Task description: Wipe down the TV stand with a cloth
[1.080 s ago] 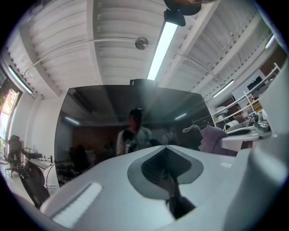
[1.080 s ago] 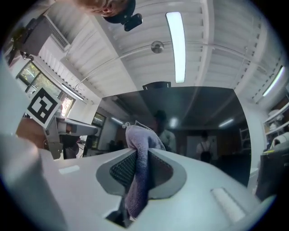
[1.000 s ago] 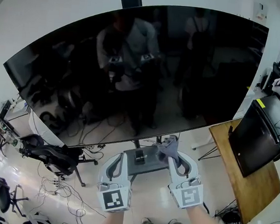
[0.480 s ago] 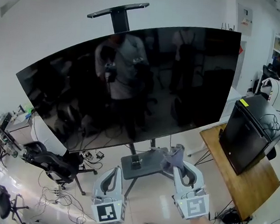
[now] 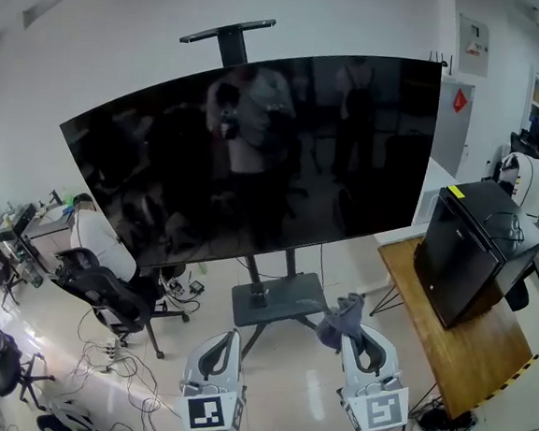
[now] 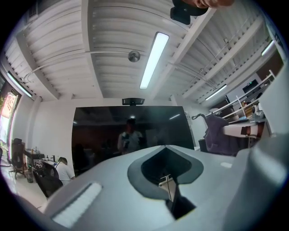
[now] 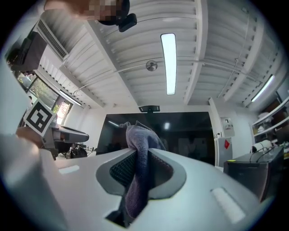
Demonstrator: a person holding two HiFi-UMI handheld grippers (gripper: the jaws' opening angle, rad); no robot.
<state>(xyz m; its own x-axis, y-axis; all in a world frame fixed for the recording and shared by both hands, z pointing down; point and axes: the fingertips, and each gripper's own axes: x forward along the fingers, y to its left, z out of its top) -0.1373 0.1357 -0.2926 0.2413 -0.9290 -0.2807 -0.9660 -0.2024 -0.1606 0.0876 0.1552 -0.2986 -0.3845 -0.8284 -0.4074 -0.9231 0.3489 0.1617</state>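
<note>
The TV stand's dark grey shelf [image 5: 276, 298] sits low on the pole under the big black TV [image 5: 256, 152]. My right gripper [image 5: 353, 335] is shut on a grey-purple cloth [image 5: 340, 321], which hangs just off the shelf's front right corner, apart from it. In the right gripper view the cloth [image 7: 139, 167] sticks up between the jaws of the right gripper [image 7: 140, 155], with the TV [image 7: 180, 135] ahead. My left gripper [image 5: 226, 340] hovers in front of the shelf, shut on nothing. The left gripper view shows the left gripper [image 6: 168, 180] with its jaws together, pointing at the TV [image 6: 131, 135].
A black cabinet [image 5: 473, 246] stands on a wooden table [image 5: 474, 345] at the right. A black office chair [image 5: 103, 294] and loose cables [image 5: 116, 361] lie on the floor at the left. The stand's legs [image 5: 250, 335] spread beneath the shelf.
The view has pulled back and the TV looks farther off. Both grippers sit lower in frame; the cloth has come off the shelf toward me and to the right.
</note>
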